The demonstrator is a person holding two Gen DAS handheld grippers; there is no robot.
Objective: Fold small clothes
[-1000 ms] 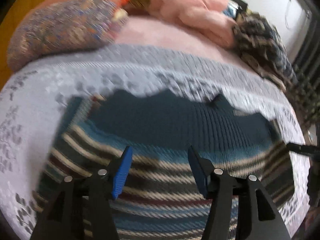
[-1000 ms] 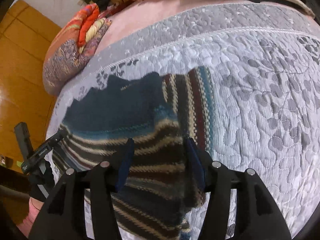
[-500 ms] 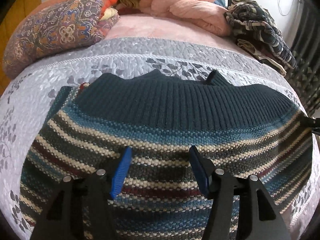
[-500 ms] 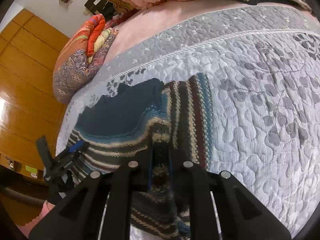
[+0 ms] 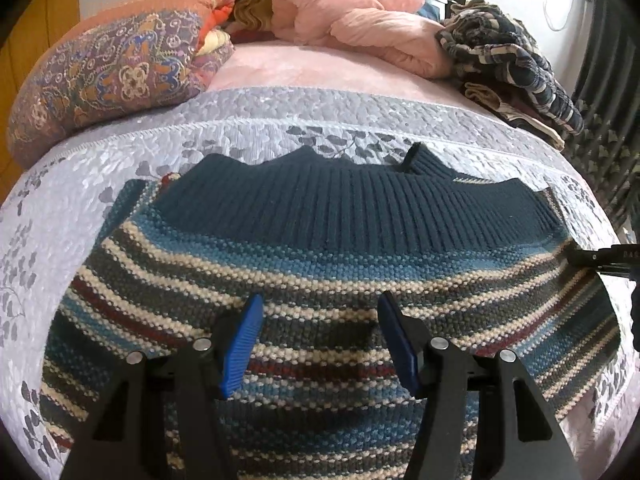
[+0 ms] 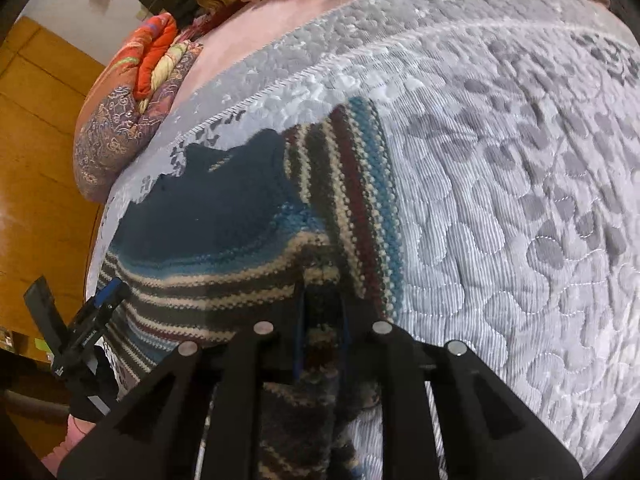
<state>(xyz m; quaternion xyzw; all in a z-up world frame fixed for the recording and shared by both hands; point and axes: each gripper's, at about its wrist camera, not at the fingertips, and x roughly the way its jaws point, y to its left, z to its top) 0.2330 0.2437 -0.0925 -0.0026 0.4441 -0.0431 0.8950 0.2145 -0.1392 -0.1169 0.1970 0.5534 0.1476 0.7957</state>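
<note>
No readable writing; right gripper (image 6: 322, 332) pinches the striped sweater (image 6: 248, 248).

Sweater (image 5: 320, 272): dark navy ribbed band up top, below that stripes in teal, cream, charcoal, maroon, all nubby knit. Bedspread (image 5: 100, 184): pale lilac-grey, quilted, darker grey leaf-and-vine print. Sheet (image 5: 320, 72) past it: plain pink. Folded quilt (image 5: 116, 64): purple paisley with orange, blue, cream swirls, orange-red lining. Duvet (image 5: 360, 12): salmon pink. Heap of clothes (image 5: 508, 56): navy, grey, beige blocks. Left gripper (image 5: 319, 338): black body, bright blue fingers (image 5: 240, 344). Wood panelling (image 6: 36, 184): honey orange.
</note>
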